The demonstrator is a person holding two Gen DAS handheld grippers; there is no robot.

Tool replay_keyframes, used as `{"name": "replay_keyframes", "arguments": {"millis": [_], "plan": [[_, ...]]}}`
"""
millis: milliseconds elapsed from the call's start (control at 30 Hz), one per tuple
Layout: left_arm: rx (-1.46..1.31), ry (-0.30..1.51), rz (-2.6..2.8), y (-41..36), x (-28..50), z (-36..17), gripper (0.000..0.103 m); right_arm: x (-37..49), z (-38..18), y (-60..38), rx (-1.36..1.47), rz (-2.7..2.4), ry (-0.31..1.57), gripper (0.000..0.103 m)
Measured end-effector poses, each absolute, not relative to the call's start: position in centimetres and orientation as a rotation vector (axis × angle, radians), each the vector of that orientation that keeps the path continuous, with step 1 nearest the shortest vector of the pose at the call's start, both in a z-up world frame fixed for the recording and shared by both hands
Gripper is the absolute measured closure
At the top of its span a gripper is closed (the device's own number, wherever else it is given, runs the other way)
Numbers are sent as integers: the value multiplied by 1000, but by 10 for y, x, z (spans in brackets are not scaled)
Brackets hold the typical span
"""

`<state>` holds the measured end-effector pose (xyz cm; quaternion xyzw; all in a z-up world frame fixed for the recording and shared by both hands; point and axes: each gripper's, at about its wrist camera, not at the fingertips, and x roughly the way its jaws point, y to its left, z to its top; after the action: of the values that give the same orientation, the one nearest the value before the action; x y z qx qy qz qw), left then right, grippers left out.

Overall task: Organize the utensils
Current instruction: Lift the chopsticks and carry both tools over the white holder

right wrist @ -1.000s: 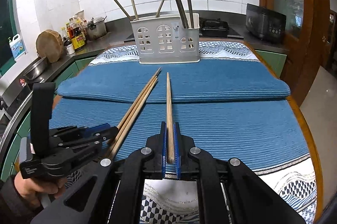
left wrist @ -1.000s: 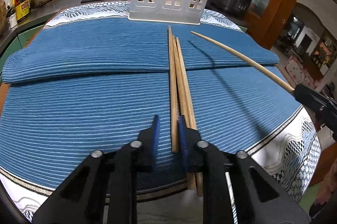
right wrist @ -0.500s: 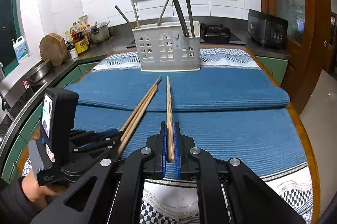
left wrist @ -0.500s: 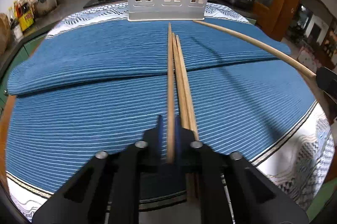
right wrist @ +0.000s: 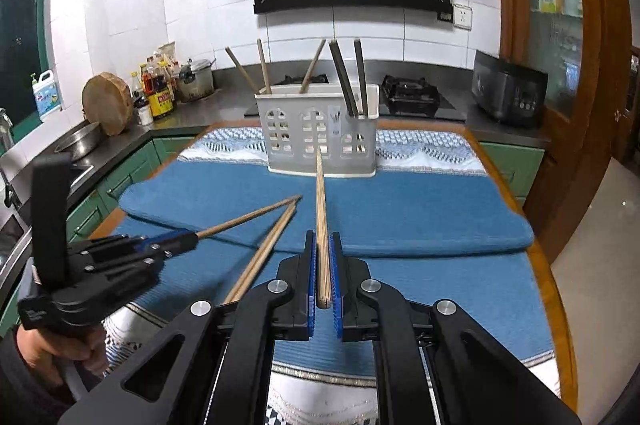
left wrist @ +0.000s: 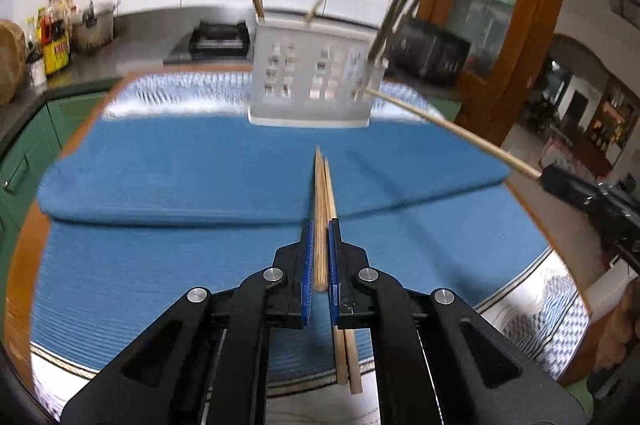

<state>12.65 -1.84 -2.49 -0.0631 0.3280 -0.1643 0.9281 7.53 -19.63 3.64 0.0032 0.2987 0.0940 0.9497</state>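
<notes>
Right gripper (right wrist: 324, 289): jaws drawn in on one wooden chopstick (right wrist: 321, 225), gripped near its butt end, its long axis running straight ahead along the fingers, tip aimed at the front wall of the white utensil holder (right wrist: 318, 133). The holder lies dead ahead of this gripper, upright at the far edge of the blue mat (right wrist: 420, 225); by my reading the tip is below the rim and must rise before it can drop in. Left gripper (left wrist: 319, 265): jaws closed on a second chopstick (left wrist: 319, 209), likewise lengthwise along the fingers and lifted off the mat; the holder sits ahead and slightly left of its line. Judged nearer to delivery: the right. Loose chopsticks (right wrist: 264, 253): two, lying side by side on the mat between the grippers, pointing toward the holder. Count of wooden chopsticks outside the holder: four, two held and two lying. In the holder: three light wooden sticks in the left and middle sections, two dark sticks (right wrist: 352, 77) in the right section, all leaning. Compartments: three arched fronts visible.
</notes>
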Motion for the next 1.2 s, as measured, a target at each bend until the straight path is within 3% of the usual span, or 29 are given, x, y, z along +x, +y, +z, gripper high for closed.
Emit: {"name": "replay_keyframes", "arguments": {"millis": [833,1200], "plan": [[-42,523,-347,-1,192,71,98,166,180,-238,-116,296,625,96],[-22,420,-360,-7,215,140,98,184,214,-239,-184,293,660,96]]}}
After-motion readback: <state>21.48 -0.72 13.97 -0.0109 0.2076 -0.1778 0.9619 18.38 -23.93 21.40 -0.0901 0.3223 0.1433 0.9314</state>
